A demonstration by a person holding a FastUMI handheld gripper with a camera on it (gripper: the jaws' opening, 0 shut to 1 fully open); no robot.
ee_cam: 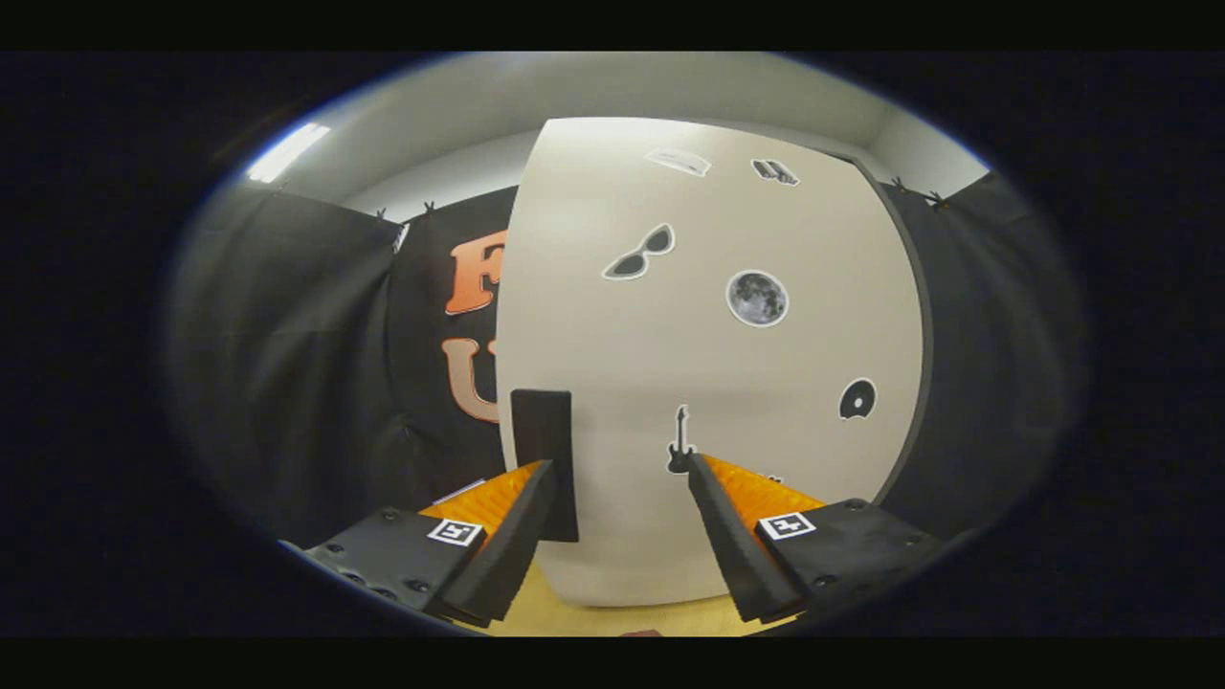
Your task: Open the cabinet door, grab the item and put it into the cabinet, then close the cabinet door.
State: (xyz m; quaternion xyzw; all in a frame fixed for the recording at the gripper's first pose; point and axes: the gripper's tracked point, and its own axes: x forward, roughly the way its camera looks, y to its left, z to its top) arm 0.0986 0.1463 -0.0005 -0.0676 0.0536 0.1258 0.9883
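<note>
The cabinet door (708,364) ahead of the hand-held gripper (620,464) is a plain off-white, dotted with small black-and-grey stickers: a pair of dark sunglasses (638,255) edged in white, a mottled grey moon (757,298) in a white ring, a black disc (857,399), and a black guitar (679,442) just beyond the fingertips. Two more grey stickers sit higher up, too blurred to make out. The handle (545,459) by the left finger is flat black. Black cloth (306,364) hangs on both sides of the door. Below the fingers the tabletop (574,612) is a pale wood yellow. The ceiling (612,96) above is a light grey-white. The fingers stand spread apart.
</note>
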